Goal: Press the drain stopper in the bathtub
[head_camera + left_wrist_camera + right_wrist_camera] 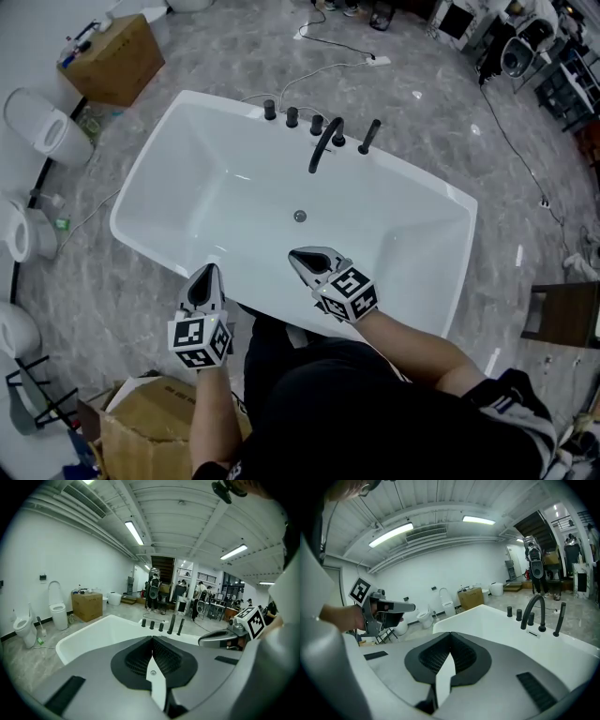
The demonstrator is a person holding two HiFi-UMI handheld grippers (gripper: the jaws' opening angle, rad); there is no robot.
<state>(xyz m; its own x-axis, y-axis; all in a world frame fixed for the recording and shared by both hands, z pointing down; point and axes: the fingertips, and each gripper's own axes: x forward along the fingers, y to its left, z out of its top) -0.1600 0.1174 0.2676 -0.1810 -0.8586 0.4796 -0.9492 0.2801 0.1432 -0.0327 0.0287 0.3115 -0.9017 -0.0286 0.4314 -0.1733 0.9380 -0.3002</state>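
Observation:
A white bathtub (141, 187) stands on the grey floor. Its round metal drain stopper (300, 217) sits in the middle of the tub floor. A black curved faucet (323, 142) and several black knobs line the far rim. My left gripper (209, 272) hovers shut and holding nothing over the near rim, left of the drain. My right gripper (296, 254) is shut and holding nothing too, inside the tub's near side, a short way in front of the stopper. The left gripper view shows shut jaws, the tub (101, 630) and faucet (171, 623). The stopper is hidden in both gripper views.
Toilets (42, 122) stand along the left wall beside a cardboard box (114, 58). Another box (150, 427) sits by the person's left leg. A cable (339, 45) runs over the floor behind the tub. A dark chair (567, 314) is at the right.

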